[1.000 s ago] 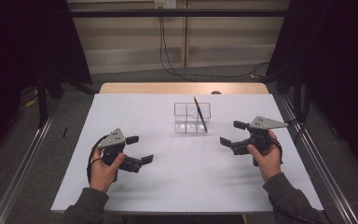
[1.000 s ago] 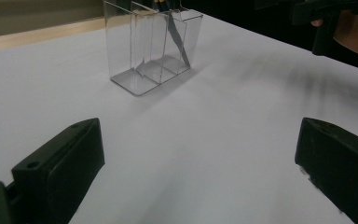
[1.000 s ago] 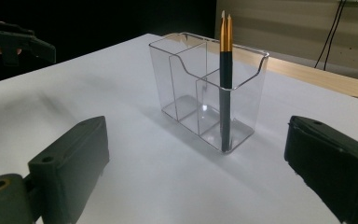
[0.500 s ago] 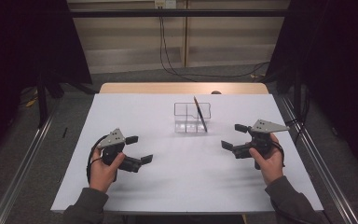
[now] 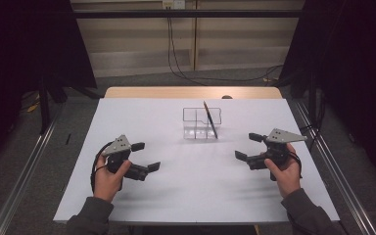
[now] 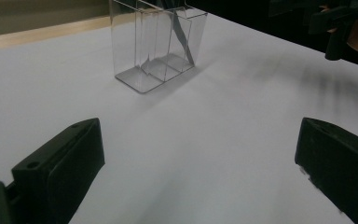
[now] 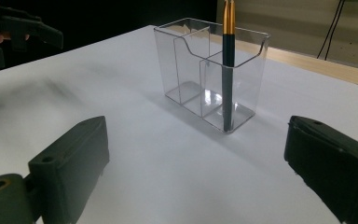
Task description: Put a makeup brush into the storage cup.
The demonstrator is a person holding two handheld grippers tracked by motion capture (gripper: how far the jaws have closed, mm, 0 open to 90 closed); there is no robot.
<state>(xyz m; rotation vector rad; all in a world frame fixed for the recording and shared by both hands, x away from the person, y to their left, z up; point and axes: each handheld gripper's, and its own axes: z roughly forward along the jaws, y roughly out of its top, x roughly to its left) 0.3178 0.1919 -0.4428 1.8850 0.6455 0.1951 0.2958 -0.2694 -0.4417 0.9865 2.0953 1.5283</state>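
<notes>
— Left gripper (image 5: 144,156)?
— Jaws spread wide, nothing held, well short of the clear holder (image 5: 202,123) on the white surface (image 5: 186,191).
— Right gripper (image 5: 248,147)?
— Released too, empty, just to the holder's right.
— Pen (image 7: 228,70)?
— Leaning inside the holder's end compartment, tip down.

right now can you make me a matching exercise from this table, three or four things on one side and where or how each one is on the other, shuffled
Things:
1. clear organizer
2. pen
3. left gripper
4. right gripper

States:
A. stands tilted in an end compartment
B. open, over the table's right side
C. sits mid-table, toward the far edge
D. open, over the table's left side

Pairs: 1-C, 2-A, 3-D, 4-B
</notes>
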